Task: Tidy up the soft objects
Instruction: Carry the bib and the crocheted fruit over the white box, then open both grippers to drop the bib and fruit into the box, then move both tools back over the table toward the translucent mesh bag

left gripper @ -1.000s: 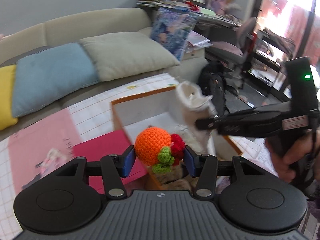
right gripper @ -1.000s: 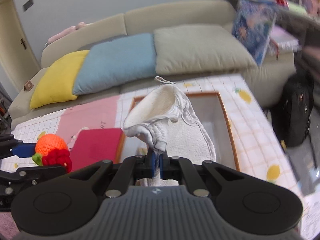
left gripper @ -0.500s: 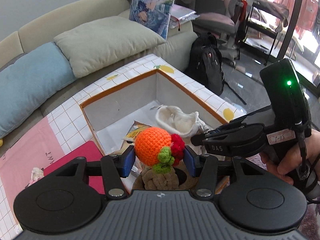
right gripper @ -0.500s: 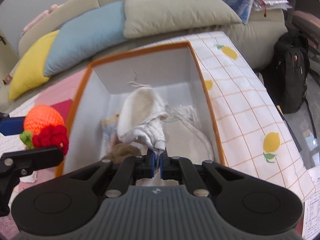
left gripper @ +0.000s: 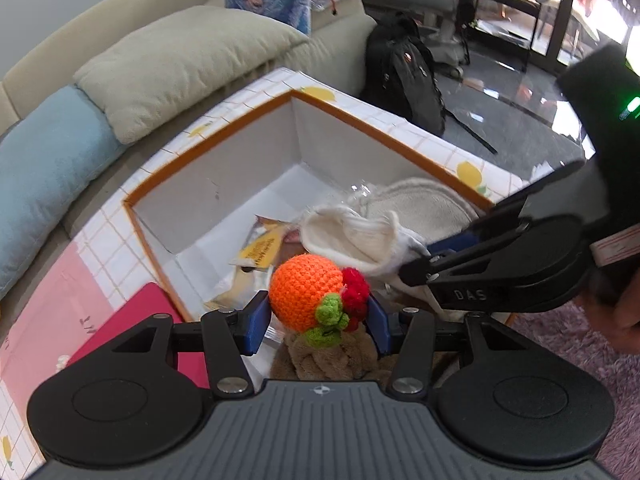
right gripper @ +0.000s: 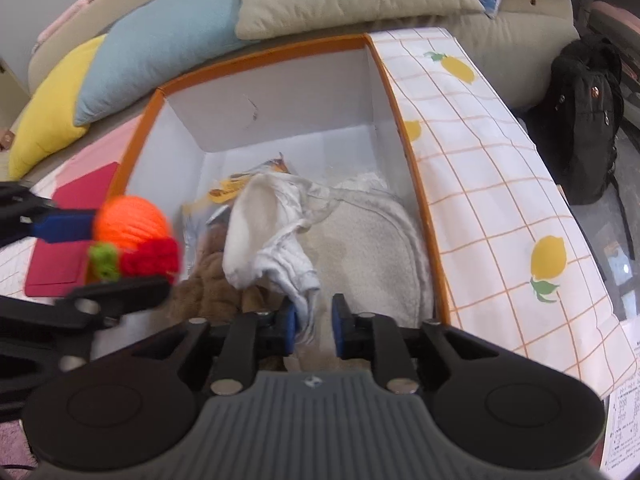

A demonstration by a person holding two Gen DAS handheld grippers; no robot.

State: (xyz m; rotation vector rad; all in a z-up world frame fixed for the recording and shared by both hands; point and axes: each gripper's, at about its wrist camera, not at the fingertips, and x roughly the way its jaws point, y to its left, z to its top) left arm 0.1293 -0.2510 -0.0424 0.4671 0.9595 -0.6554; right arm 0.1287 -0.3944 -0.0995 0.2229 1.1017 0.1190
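Observation:
A crocheted orange toy (left gripper: 304, 294) with red and green bits sits between the blue pads of my left gripper (left gripper: 317, 322), which is shut on it above the near end of the open box (left gripper: 224, 168). In the right wrist view the toy (right gripper: 132, 224) hangs at the left over the box (right gripper: 280, 92). My right gripper (right gripper: 314, 318) is low inside the box and its jaws are opening. The white cloth (right gripper: 256, 224) lies slumped between them, touching only the left pad. From the left wrist view, the right gripper (left gripper: 418, 258) reaches in beside the cloth (left gripper: 348, 240).
The box also holds a beige towel (right gripper: 368, 248), a brown plush (right gripper: 208, 280) and a yellow snack packet (left gripper: 260, 252). A red book (left gripper: 132, 320) lies left of the box. Sofa cushions (left gripper: 180, 64) are behind, and a black backpack (left gripper: 404, 76) stands on the floor at right.
Both grippers came down over the box. The right gripper lowered the white cloth into it and its jaws have parted. The left gripper still grips the orange toy.

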